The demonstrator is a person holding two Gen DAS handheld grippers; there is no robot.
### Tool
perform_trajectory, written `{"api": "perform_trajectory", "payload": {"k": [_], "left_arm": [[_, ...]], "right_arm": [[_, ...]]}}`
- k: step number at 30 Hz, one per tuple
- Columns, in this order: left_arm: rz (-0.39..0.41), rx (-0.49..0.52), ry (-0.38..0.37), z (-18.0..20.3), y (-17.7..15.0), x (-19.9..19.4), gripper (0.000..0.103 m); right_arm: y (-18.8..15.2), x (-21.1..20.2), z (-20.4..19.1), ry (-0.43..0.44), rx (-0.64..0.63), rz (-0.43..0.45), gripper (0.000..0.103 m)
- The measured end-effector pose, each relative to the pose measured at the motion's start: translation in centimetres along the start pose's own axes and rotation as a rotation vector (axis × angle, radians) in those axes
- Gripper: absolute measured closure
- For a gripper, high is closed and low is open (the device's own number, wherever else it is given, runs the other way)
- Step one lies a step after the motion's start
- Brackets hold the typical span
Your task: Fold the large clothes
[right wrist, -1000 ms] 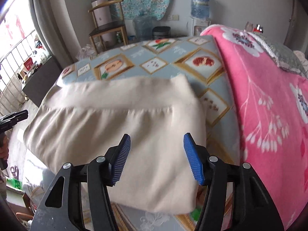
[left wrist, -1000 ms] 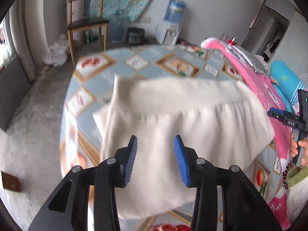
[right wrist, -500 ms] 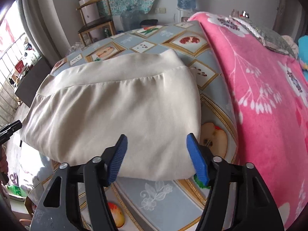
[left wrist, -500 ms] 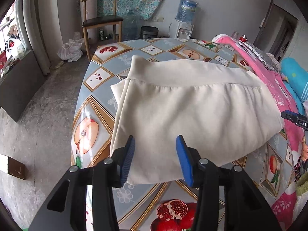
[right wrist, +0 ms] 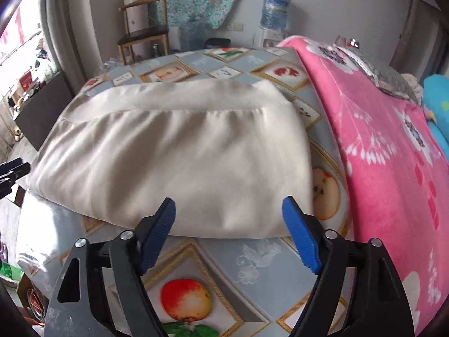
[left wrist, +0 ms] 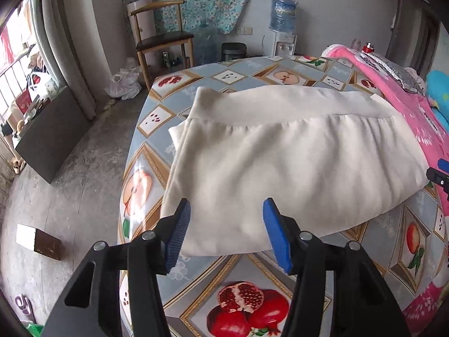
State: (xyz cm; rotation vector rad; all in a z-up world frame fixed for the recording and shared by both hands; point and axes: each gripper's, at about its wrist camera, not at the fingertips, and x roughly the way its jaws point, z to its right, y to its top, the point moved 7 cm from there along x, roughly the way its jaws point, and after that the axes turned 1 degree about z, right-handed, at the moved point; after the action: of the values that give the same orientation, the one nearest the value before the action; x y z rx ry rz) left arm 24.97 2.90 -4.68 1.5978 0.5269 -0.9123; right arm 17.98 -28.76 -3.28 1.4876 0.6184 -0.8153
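Note:
A cream garment (left wrist: 294,163) lies folded flat on the fruit-patterned table cover (left wrist: 252,275), its waistband at the far side. My left gripper (left wrist: 226,219) hovers over the near left edge of the fold, jaws opening, no cloth pinched between the blue pads. In the right wrist view the same garment (right wrist: 174,163) fills the middle. My right gripper (right wrist: 228,214) stands just back from its near edge, jaws opening wide, nothing gripped. The other gripper's tip (left wrist: 439,174) peeks in at the right edge of the left wrist view.
A pink flowered blanket (right wrist: 387,146) covers the right side of the table. Beyond the table stand a wooden chair (left wrist: 160,39) and a water dispenser (left wrist: 283,25). A small box (left wrist: 38,241) lies on the concrete floor at the left.
Both grippers have drawn back from the garment toward its near edge while their jaws widened. The garment now lies flat and released on the table.

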Motion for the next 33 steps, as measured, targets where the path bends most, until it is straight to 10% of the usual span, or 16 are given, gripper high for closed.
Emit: {"api": "perform_trajectory", "payload": {"k": [13, 33], "left_arm": [[-0.085, 0.012, 0.159, 5.1, -1.3, 4.8, 0.036], [-0.114, -0.042, 0.100, 4.4, -1.4, 5.2, 0.031]], "right_arm": [[-1.8, 6.3, -5.2, -0.007, -0.098, -0.071, 0.014], [-0.4, 4.1, -6.7, 0.102, -0.014, -0.083, 0.009]]}}
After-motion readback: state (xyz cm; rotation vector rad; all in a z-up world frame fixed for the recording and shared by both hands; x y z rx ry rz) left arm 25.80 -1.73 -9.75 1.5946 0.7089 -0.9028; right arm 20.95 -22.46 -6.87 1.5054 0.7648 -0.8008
